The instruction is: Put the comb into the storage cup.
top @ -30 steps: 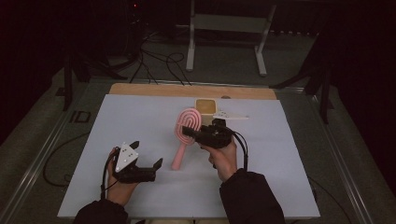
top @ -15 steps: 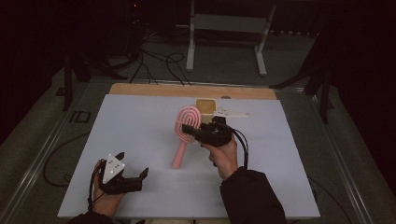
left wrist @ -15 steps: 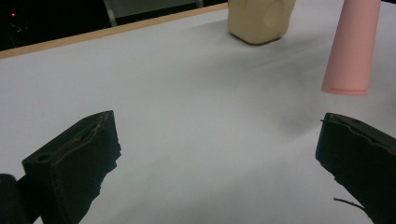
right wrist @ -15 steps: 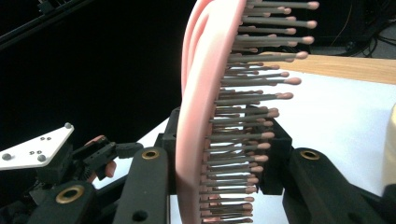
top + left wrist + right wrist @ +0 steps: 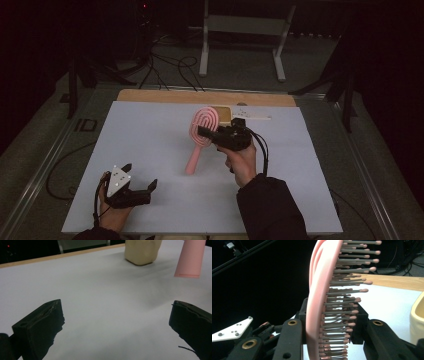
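A pink hairbrush (image 5: 194, 156) hangs tilted above the middle of the white table, handle end down and near the surface. My right gripper (image 5: 205, 134) is shut on its oval head; in the right gripper view the jaws clamp the head (image 5: 318, 302) from both sides, bristles pointing right. My left gripper (image 5: 140, 175) rests low at the front left, open, with nothing between its jaws. In the left gripper view the wide gap of that gripper (image 5: 117, 315) looks over bare table toward the brush's handle end (image 5: 190, 260).
A cream, box-like object (image 5: 226, 116) sits just behind the brush, also seen from the left gripper (image 5: 142, 251). A thin white strip (image 5: 255, 118) lies to its right. A wooden edge (image 5: 165, 96) borders the table's far side. Cables and a metal stand lie on the floor beyond.
My left hand has drawn back toward the front left corner and sunk lower, its gripper still open. The right gripper and the brush have stayed put.
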